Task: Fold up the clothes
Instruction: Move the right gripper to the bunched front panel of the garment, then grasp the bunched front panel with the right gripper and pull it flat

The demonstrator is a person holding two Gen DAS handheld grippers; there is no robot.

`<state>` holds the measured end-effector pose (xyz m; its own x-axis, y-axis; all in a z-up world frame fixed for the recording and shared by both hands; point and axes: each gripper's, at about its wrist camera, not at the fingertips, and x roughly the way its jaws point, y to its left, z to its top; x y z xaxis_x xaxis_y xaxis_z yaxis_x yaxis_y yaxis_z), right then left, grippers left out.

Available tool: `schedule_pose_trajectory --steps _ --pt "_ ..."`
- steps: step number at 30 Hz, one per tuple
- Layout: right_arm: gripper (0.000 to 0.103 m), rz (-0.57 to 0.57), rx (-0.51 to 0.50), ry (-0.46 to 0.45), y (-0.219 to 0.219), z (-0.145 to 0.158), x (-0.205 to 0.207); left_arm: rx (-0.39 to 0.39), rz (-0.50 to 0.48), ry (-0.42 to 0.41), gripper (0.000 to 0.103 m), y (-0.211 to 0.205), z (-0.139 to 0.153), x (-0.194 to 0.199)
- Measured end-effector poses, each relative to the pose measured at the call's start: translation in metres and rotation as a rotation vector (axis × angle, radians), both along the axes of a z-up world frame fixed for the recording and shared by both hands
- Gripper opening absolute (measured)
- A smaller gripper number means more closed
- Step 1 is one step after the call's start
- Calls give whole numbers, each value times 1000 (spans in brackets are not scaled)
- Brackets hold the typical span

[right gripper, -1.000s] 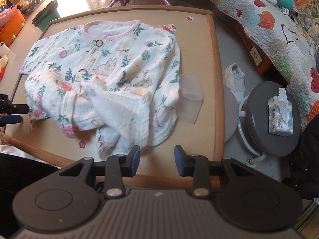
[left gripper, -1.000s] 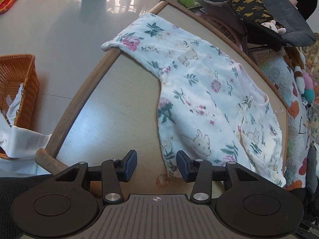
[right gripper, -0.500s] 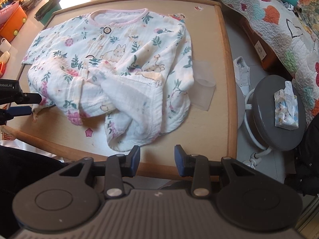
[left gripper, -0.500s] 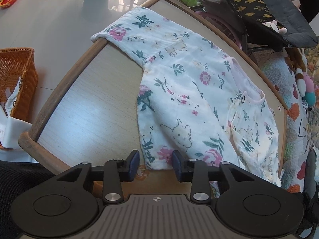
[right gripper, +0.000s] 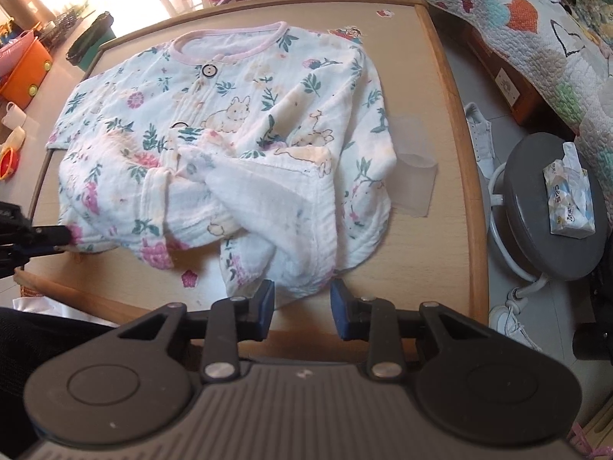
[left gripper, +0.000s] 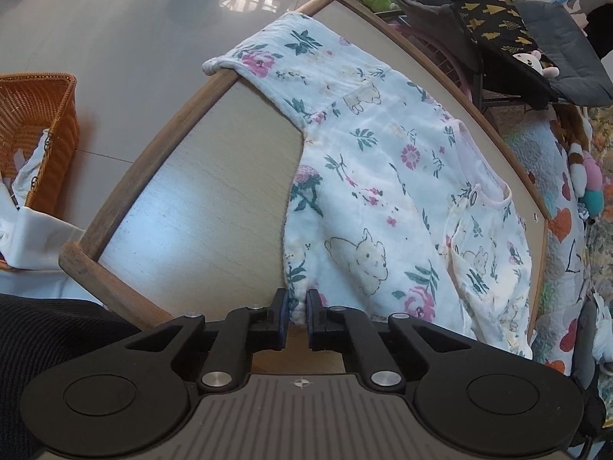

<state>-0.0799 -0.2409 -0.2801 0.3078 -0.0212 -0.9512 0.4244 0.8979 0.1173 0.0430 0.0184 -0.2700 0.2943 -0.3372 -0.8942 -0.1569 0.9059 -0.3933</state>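
One shirt (right gripper: 237, 122), two grippers (left gripper: 297, 316) (right gripper: 300, 306).

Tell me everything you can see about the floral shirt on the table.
The shirt is white crinkled cloth printed with flowers, leaves and rabbits, with a pink-trimmed round neck and dark buttons down the front. It lies on the wooden table, collar away from the person, one sleeve reaching over the table's edge, the lower front rumpled and turned up to show plain lining. The left gripper has just closed on a hem corner. The right gripper has been closing, its jaws either side of the near hem, not yet pressing.
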Motion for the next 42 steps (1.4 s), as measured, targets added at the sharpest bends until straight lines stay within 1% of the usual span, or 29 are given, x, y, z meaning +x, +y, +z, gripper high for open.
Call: schedule_pose_trajectory --steps 3,7,12,15,16,17,18,20,23,29,32,38,40,42 --pt "26 -2 7 6 1 -2 3 0 1 -8 9 7 6 2" --pt "27 -4 33 15 2 -4 6 0 -4 -17 9 15 15 3" --pt "27 -10 23 26 4 -4 11 7 -12 -34 9 26 24 3" --pt "26 4 15 38 8 -5 13 16 -11 -39 9 32 27 3" --pt "24 19 2 37 10 -5 14 18 -10 -38 9 35 27 3" --pt "15 43 -12 37 13 -5 14 17 -8 -36 9 37 28 3" --pt "9 68 -25 37 15 -5 15 17 -6 -34 9 39 28 3" --pt "6 111 -42 41 18 -3 15 14 -9 -30 9 43 29 3" --pt "5 161 -83 67 15 0 15 11 -16 -27 9 46 30 2" --pt "5 219 -162 106 -5 13 14 -21 -13 -20 9 51 31 1" --pt "5 252 -199 125 -14 19 16 -25 -17 -22 9 51 34 1" --pt "5 379 -275 189 -20 23 22 -38 -14 -15 9 56 41 1" --pt "5 412 -275 194 -19 24 24 -41 -13 -8 9 58 42 3" --pt "5 441 -253 184 -16 24 26 -44 -13 0 10 59 42 4"
